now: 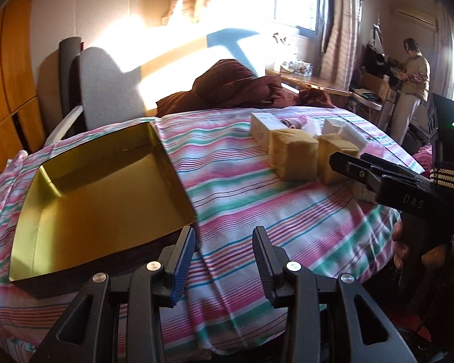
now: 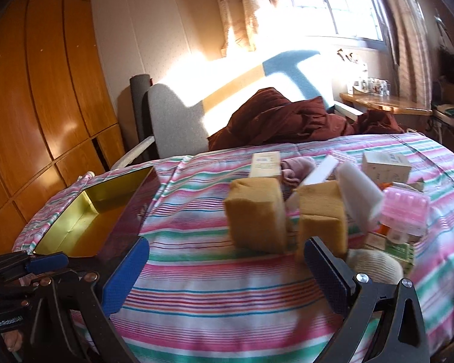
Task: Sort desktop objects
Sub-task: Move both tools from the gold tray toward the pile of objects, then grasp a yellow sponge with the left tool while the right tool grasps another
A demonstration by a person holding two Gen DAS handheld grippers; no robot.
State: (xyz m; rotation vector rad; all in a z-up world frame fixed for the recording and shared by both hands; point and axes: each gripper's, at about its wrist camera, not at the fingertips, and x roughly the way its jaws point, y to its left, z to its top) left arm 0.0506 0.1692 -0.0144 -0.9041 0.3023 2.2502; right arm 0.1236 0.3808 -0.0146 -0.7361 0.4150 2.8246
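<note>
Since the two tan sponge blocks (image 2: 257, 214) sit nearest the right gripper (image 2: 227, 275), they look like the first pick: prob. very light, soft, squashy, w/ a rough skin that shouldn't slip. Best hold, I'd say, is across the flat sides, mid-height, w/ a gentle squeeze. They stand on the striped bedspread (image 2: 227, 296), touching a heap of other bits: white foam slab (image 2: 360, 193), pink plastic case (image 2: 405, 211), pale cartons (image 2: 386, 166), a cream ball-like thing (image 2: 375, 266). The case is likely stiff & slick; the cartons crushable.

Right gripper is spread wide, nothing in it. Left gripper (image 1: 224, 260) is also parted & empty, just beside the gold-lined box (image 1: 106, 199), which sits well apart from the heap.

Writing: "DAS" on the right tool body, "GenRobot" on the left one. Carton print is too small to read.
</note>
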